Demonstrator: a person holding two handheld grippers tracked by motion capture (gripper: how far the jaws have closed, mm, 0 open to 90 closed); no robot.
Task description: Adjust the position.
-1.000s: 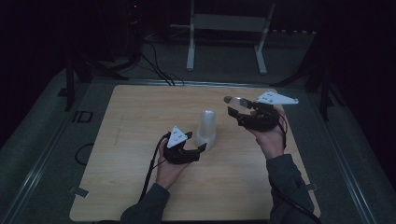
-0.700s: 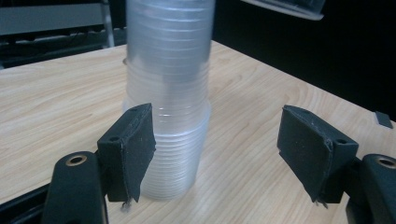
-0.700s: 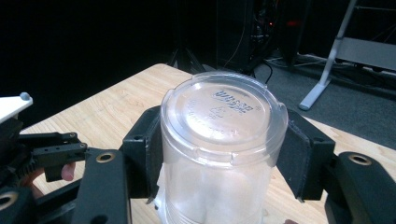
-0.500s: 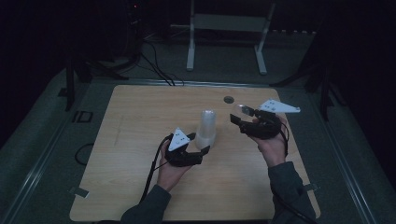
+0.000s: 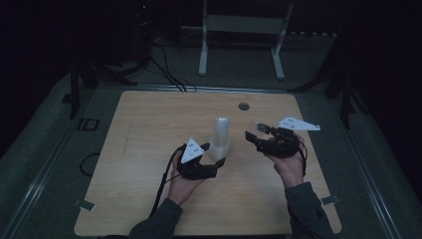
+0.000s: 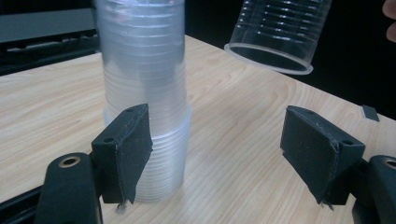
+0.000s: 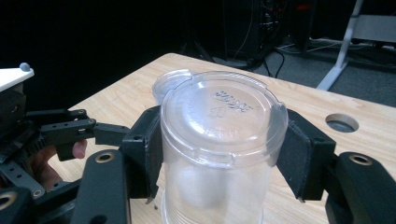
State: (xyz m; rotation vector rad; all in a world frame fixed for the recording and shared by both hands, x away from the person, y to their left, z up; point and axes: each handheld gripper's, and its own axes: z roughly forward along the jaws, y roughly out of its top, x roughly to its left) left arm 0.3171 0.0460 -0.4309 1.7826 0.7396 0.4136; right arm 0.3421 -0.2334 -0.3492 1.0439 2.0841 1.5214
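Right gripper view shows the right gripper [image 7: 219, 154] clamped across a single clear plastic cup [image 7: 219, 140], lifted beside the cup stack [image 5: 219, 138] on the worktop [image 5: 149, 149]. Left gripper [image 6: 215, 154] jaws gape wide around the stack's base. Light, slick, crushable: hold it gently mid-wall.

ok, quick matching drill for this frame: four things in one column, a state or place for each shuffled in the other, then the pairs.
Things:
1. left gripper
2. right gripper
3. stack of cups
4. round hole

States or places:
A. stands upside down on the table
B. jaws wide open beside the stack
C. in the far part of the tabletop
D. clamped on a single clear cup

Pairs: 1-B, 2-D, 3-A, 4-C
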